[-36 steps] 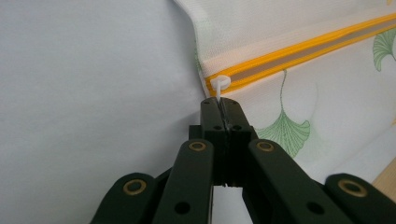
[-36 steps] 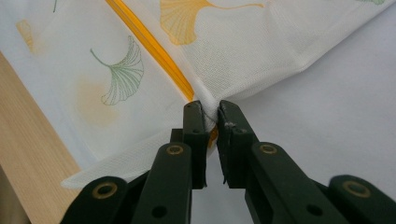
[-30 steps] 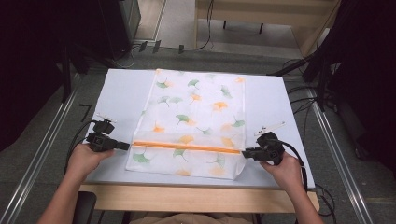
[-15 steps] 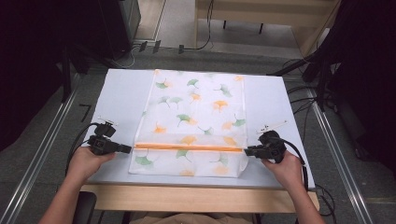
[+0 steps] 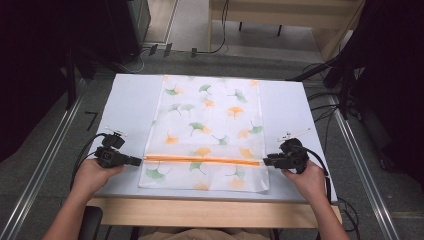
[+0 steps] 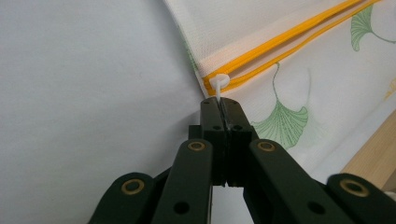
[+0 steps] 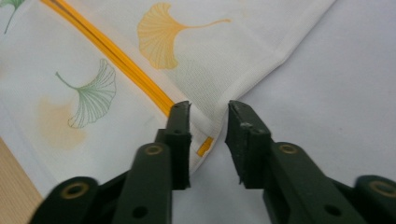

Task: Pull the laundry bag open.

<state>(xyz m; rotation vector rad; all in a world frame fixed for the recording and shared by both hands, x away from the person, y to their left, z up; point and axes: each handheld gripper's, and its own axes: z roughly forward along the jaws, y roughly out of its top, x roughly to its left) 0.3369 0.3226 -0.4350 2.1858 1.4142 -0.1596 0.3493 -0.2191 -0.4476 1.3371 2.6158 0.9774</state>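
Note:
A white mesh bag (image 5: 210, 125) printed with green and orange ginkgo leaves lies flat on the table, an orange zipper (image 5: 200, 159) running across its near part. My left gripper (image 5: 139, 161) is at the zipper's left end, shut on the white zipper pull (image 6: 218, 86). At the zipper's right end, my right gripper (image 5: 266, 161) is open, its jaws straddling the bag's edge (image 7: 208, 122) beside the orange zipper (image 7: 116, 58) end.
The pale table (image 5: 130, 100) has bare surface on both sides of the bag. Its wooden front edge (image 5: 210, 212) is close to my hands. Cables (image 5: 320, 107) trail off the right side.
The left gripper has moved slightly left along the zipper line, holding the pull. The right gripper has barely shifted at the bag's right edge.

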